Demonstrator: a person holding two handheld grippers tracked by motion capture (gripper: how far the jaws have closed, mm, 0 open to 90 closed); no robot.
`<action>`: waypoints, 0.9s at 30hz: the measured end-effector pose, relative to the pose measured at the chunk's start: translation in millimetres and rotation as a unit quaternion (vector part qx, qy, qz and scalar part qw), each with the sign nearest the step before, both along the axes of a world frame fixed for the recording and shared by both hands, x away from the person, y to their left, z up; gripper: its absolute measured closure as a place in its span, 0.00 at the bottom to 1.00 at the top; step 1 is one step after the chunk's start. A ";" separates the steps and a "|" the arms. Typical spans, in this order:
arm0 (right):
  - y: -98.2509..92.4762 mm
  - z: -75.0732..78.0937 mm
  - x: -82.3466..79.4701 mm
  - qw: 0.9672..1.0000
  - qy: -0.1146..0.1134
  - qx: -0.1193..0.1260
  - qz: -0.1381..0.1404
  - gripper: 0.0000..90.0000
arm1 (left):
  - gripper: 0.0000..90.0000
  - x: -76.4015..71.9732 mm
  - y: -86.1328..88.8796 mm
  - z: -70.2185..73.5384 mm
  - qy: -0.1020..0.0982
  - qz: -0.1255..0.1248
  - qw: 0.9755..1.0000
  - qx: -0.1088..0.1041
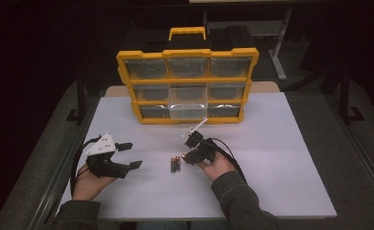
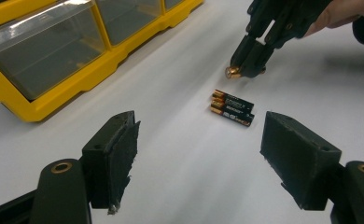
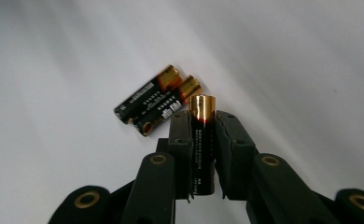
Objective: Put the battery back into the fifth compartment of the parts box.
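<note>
Here the right gripper [image 3: 203,122] has its jaws clamped on one battery [image 3: 202,140]. The cell lies lengthwise between the two black pads, and its copper-coloured end projects just past the fingertips. In the left gripper view the same copper end shows at the tip of the right gripper [image 2: 245,65], raised off the white table surface [image 2: 180,168].

Just beyond those fingertips, two more batteries [image 3: 157,100] lie flat on the table, side by side and touching, copper ends aligned. In the right gripper view they sit slightly to the left of the held cell. In the high view they lie just left of the right gripper [image 1: 191,146], between the two hands.

The left gripper [image 2: 199,149] holds nothing: its jaws stand wide apart, with bare table between the pads. The loose batteries [image 2: 232,108] lie ahead of its fingertips, well clear of both pads. In the high view the left gripper [image 1: 130,155] is at the left of the table, tips pointed toward the batteries [image 1: 175,165].

Farther out from both grippers, a yellow organiser case [image 1: 127,81] with clear drawers stands upright at the far side of the table. Its middle drawer [image 1: 187,103] projects forward from the frame.
</note>
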State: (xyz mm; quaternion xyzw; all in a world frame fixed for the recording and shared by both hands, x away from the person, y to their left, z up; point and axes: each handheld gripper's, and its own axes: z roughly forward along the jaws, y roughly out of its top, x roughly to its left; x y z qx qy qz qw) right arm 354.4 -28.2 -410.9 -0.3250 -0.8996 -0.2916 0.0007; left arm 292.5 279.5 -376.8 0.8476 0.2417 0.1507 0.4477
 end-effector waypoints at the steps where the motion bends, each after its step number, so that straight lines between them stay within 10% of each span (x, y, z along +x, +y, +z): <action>1: -1.5 2.6 -0.3 1.000 0.002 0.008 0.006 0.85 | 0.29 -0.3 -0.4 -0.5 0.004 0.002 1.000 -0.003; 27: -28.9 105.1 3.4 0.993 -0.066 0.046 0.088 0.85 | 0.30 0.2 2.2 1.3 0.000 0.000 1.000 -0.009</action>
